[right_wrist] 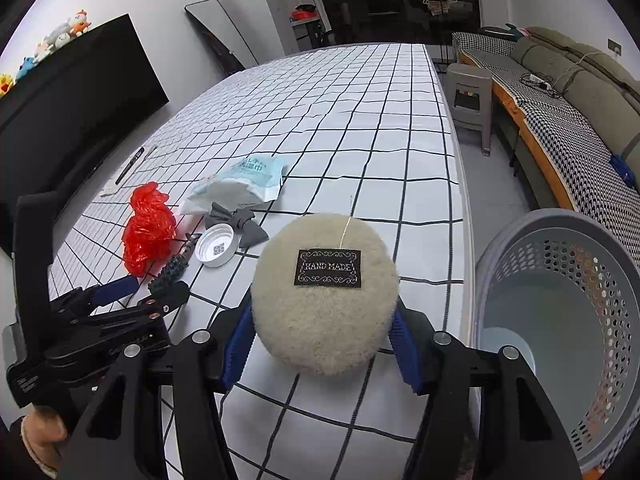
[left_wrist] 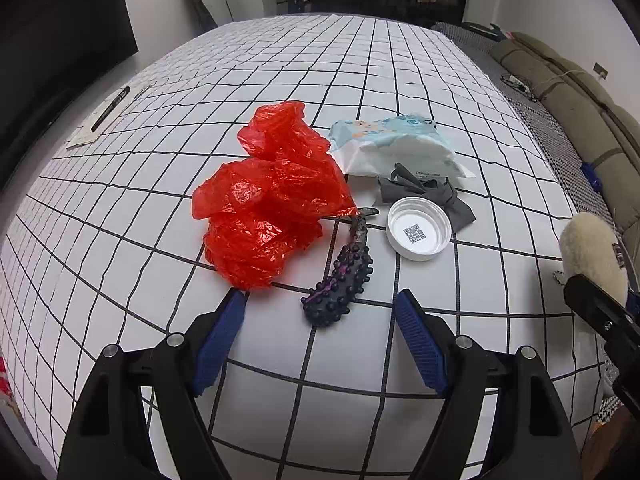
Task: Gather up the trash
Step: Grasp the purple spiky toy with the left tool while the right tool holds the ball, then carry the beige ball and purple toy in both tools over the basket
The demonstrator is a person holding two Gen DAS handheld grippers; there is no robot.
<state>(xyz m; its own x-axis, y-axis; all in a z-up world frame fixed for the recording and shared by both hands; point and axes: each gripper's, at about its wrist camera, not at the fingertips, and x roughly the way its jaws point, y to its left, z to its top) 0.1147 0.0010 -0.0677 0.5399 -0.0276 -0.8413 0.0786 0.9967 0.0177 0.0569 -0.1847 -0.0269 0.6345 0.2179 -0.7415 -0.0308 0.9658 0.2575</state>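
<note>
On the checked table lie a crumpled red plastic bag (left_wrist: pixel 268 196), a dark knobbly toy (left_wrist: pixel 344 280), a white lid (left_wrist: pixel 418 234), a grey cloth scrap (left_wrist: pixel 424 192) and a blue-white wipes packet (left_wrist: pixel 396 144). My left gripper (left_wrist: pixel 320 320) is open, just short of the knobbly toy, empty. My right gripper (right_wrist: pixel 322 328) is shut on a round cream fleece pad (right_wrist: pixel 324 300) with a black "HAND MADE" label, held above the table near its right edge. The same pile shows in the right wrist view, with the red bag (right_wrist: pixel 148 228) and lid (right_wrist: pixel 216 246).
A grey perforated basket (right_wrist: pixel 560 320) stands right of the table, below its edge. A pen on a paper slip (left_wrist: pixel 108 110) lies at the far left. A sofa (right_wrist: pixel 580 92), a grey stool (right_wrist: pixel 470 100) and a dark TV (right_wrist: pixel 72 92) surround the table.
</note>
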